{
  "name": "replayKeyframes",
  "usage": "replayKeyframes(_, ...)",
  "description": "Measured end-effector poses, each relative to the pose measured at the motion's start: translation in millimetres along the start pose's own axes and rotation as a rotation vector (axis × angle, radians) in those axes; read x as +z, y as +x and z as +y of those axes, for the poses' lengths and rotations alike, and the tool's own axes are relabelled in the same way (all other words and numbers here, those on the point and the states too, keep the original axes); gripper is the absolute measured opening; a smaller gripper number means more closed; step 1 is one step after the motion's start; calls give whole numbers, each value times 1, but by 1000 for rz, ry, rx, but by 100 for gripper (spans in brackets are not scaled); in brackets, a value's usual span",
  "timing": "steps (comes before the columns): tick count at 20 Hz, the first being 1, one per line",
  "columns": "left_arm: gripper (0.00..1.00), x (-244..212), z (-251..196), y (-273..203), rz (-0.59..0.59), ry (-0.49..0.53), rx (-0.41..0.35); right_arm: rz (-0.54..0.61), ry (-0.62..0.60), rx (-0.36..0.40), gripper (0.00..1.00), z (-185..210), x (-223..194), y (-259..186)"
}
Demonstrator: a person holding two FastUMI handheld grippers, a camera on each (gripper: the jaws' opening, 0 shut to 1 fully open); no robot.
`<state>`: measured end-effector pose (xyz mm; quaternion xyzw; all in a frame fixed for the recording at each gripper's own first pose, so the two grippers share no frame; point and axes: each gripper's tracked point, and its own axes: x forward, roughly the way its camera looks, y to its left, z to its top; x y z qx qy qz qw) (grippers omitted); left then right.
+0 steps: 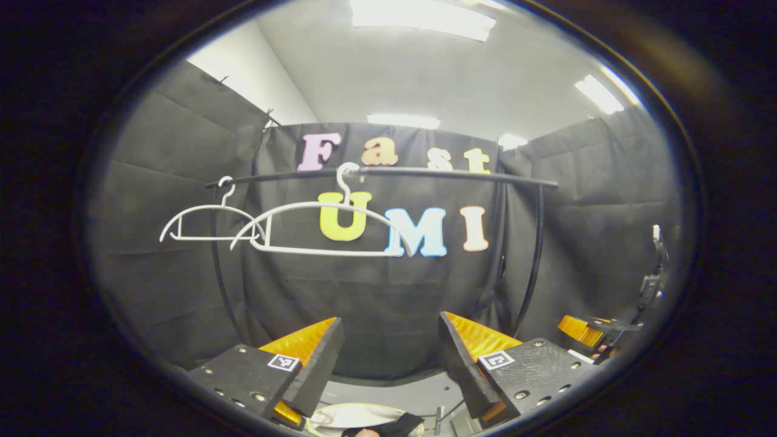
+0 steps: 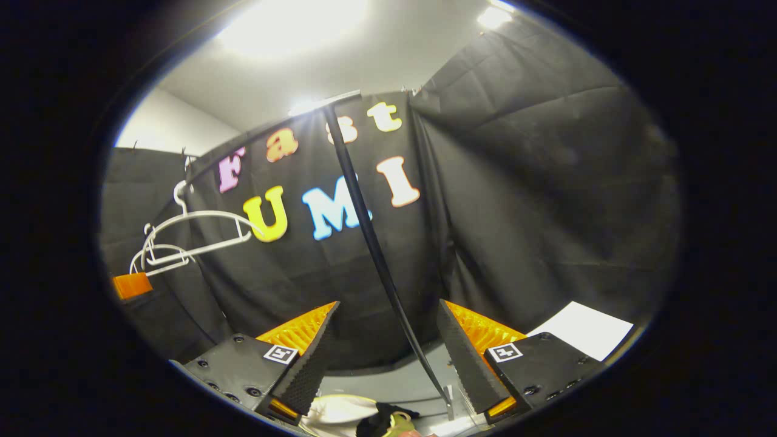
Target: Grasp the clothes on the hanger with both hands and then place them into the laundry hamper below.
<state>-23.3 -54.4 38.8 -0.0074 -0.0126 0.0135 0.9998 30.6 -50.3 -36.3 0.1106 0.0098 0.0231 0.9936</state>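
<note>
1. White hangers (image 1: 315, 227) hang bare on the rail (image 1: 388, 175).
2. Left gripper (image 1: 388, 358) and right gripper (image 2: 385, 352) both gape wide, holding nothing.
3. Dark clothes (image 2: 385, 419) lie in the pale hamper (image 2: 340, 408) below, cut off at the edge.

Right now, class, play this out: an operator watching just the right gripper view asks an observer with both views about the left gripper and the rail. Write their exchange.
Operator: Is the left gripper holding anything?
Observer: No. In the left gripper view the left gripper is open, with nothing between its fingers.
Operator: How do the hangers look head-on?
Observer: The farther hanger and the nearer hanger hang bare from the rail, and their ends overlap.
Operator: What holds up the rail on that side?
Observer: A curved left upright runs down behind the farther hanger.
</note>
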Motion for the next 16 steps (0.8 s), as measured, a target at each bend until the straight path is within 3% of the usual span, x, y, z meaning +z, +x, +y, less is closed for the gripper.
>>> replayKeyframes(1,92,16,-1,-3,-35,-15,-2,-68,10,8,98,6,20,0)
replayKeyframes(5,92,70,18,-20,-144,-14,14,-226,-30,-7,97,23,68,-1)
replayKeyframes(9,92,68,51,-32,-128,-29,47,-216,-78,-29,92,34,71,-13)
replayKeyframes(13,91,44,111,-50,-134,47,222,-158,-153,-57,92,31,48,-25)
replayKeyframes(15,92,26,126,-48,-98,48,257,-146,-209,-74,92,29,41,-29)
replayKeyframes(16,92,19,130,-48,-86,40,254,-143,-232,-81,97,30,38,-30)
